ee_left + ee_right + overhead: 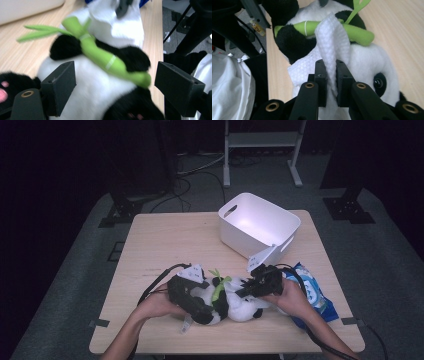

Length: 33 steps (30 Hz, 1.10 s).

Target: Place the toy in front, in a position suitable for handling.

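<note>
Your right gripper [329, 75] pinched a white wipe [332, 42] against the panda toy [230, 302] lying at the table's [165, 245] near edge; your left gripper [113, 87] straddled its belly, jaws apart. Steady strokes would have served best.

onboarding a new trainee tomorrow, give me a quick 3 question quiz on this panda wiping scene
1. True or false: the right gripper is shut on a white wipe.
2. What green thing does the plush panda hold across its chest?
A. a bamboo stalk
B. a ribbon
C. a spoon
3. What stands on the table beyond the panda?

Key
1. True: its jaws pinch the wipe against the panda.
2. A, the bamboo stalk.
3. A white bin. The left gripper straddles the panda's belly, and whether its pads press cannot be told.
</note>
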Each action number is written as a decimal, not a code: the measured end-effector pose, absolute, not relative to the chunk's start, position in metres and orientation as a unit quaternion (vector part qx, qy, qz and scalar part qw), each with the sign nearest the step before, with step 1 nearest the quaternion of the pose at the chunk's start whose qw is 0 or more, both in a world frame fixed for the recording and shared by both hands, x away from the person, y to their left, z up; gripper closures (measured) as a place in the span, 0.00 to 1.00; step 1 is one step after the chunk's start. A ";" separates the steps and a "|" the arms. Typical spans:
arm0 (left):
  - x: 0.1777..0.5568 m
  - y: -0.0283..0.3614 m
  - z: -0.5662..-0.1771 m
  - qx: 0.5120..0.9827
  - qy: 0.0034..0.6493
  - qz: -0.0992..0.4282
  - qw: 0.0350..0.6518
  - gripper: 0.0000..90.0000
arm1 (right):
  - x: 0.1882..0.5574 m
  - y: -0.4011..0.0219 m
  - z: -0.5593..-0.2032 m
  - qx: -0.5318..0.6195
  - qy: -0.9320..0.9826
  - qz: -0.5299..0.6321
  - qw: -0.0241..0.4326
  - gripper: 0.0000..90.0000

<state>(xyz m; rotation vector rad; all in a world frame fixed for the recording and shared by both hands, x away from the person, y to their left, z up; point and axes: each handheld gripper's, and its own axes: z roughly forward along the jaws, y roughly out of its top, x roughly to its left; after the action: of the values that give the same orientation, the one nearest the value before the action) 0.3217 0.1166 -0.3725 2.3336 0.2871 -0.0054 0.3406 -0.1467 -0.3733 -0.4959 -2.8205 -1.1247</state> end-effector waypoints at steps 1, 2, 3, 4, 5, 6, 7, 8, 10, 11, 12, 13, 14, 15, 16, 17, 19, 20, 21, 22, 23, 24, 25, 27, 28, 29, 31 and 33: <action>0.322 0.115 -0.372 0.916 0.113 0.001 0.386 0.18 | 0.339 -0.147 -0.374 -0.160 -0.916 -0.366 0.034 0.90; 0.323 0.113 -0.372 0.916 0.114 0.000 0.384 0.18 | 0.337 -0.147 -0.374 -0.158 -0.916 -0.366 0.036 0.90; 0.323 0.111 -0.373 0.917 0.116 -0.001 0.381 0.18 | 0.334 -0.147 -0.375 -0.157 -0.917 -0.365 0.035 0.90; 0.324 0.109 -0.374 0.920 0.117 0.001 0.375 0.18 | 0.331 -0.147 -0.375 -0.155 -0.917 -0.365 0.035 0.90; 0.324 0.107 -0.376 0.922 0.118 0.002 0.370 0.18 | 0.329 -0.147 -0.375 -0.152 -0.918 -0.364 0.035 0.90; 0.324 0.106 -0.379 0.921 0.120 0.001 0.370 0.18 | 0.327 -0.147 -0.375 -0.151 -0.919 -0.362 0.036 0.90; 0.323 0.106 -0.380 0.920 0.121 0.000 0.372 0.18 | 0.326 -0.147 -0.375 -0.151 -0.920 -0.359 0.036 0.90; 0.323 0.106 -0.381 0.920 0.121 0.002 0.372 0.18 | 0.325 -0.147 -0.375 -0.150 -0.922 -0.356 0.035 0.90; 0.321 0.107 -0.382 0.920 0.123 0.005 0.372 0.18 | 0.325 -0.145 -0.371 -0.147 -0.925 -0.350 0.029 0.90; 0.321 0.108 -0.382 0.920 0.125 0.004 0.372 0.18 | 0.325 -0.144 -0.368 -0.149 -0.925 -0.349 0.025 0.90; 0.321 0.108 -0.383 0.919 0.128 0.001 0.372 0.18 | 0.326 -0.142 -0.366 -0.146 -0.924 -0.352 0.020 0.90; 0.321 0.108 -0.384 0.919 0.128 -0.001 0.372 0.18 | 0.327 -0.140 -0.362 -0.146 -0.922 -0.357 0.014 0.90; 0.320 0.108 -0.384 0.921 0.123 -0.002 0.371 0.18 | 0.328 -0.138 -0.360 -0.147 -0.920 -0.364 0.007 0.90; 0.319 0.107 -0.385 0.922 0.118 0.000 0.369 0.18 | 0.330 -0.135 -0.357 -0.148 -0.918 -0.368 0.001 0.90; 0.317 0.107 -0.385 0.923 0.117 0.002 0.366 0.18 | 0.332 -0.131 -0.356 -0.152 -0.917 -0.368 0.001 0.90; 0.317 0.107 -0.385 0.923 0.116 0.003 0.366 0.18 | 0.335 -0.127 -0.355 -0.152 -0.919 -0.365 -0.006 0.90; 0.317 0.108 -0.385 0.924 0.116 0.002 0.365 0.18 | 0.343 -0.121 -0.357 -0.155 -0.920 -0.360 -0.005 0.90; 0.317 0.109 -0.385 0.922 0.119 0.001 0.368 0.18 | 0.346 -0.119 -0.359 -0.158 -0.920 -0.358 -0.004 0.90; 0.318 0.110 -0.386 0.922 0.119 0.000 0.370 0.18 | 0.350 -0.120 -0.360 -0.163 -0.919 -0.360 -0.001 0.90; 0.318 0.111 -0.387 0.920 0.119 -0.001 0.374 0.18 | 0.352 -0.121 -0.361 -0.163 -0.917 -0.363 0.001 0.90; 0.318 0.111 -0.387 0.920 0.118 -0.002 0.374 0.18 | 0.353 -0.124 -0.361 -0.169 -0.915 -0.366 -0.003 0.90; 0.317 0.111 -0.387 0.920 0.118 -0.002 0.375 0.18 | 0.353 -0.127 -0.362 -0.174 -0.914 -0.367 -0.004 0.90; 0.317 0.111 -0.388 0.919 0.118 -0.001 0.376 0.18 | 0.353 -0.130 -0.362 -0.177 -0.912 -0.370 -0.004 0.90; 0.317 0.111 -0.387 0.920 0.115 0.000 0.374 0.18 | 0.353 -0.138 -0.364 -0.191 -0.909 -0.369 -0.004 0.90; 0.317 0.111 -0.387 0.921 0.115 0.000 0.373 0.18 | 0.352 -0.142 -0.365 -0.196 -0.908 -0.371 -0.004 0.90; 0.317 0.111 -0.387 0.921 0.116 0.000 0.373 0.18 | 0.352 -0.147 -0.365 -0.202 -0.907 -0.370 -0.006 0.90; 0.317 0.111 -0.387 0.920 0.116 0.000 0.373 0.18 | 0.352 -0.157 -0.368 -0.213 -0.906 -0.365 -0.007 0.90; 0.317 0.112 -0.387 0.920 0.116 -0.001 0.374 0.18 | 0.352 -0.165 -0.373 -0.224 -0.905 -0.361 -0.008 0.90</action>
<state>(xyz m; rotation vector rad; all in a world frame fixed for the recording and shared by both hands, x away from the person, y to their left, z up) 0.3172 0.1116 -0.3874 2.3568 0.2982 -0.0019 0.3523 -0.1653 -0.3729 -0.7070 -2.8581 -1.1411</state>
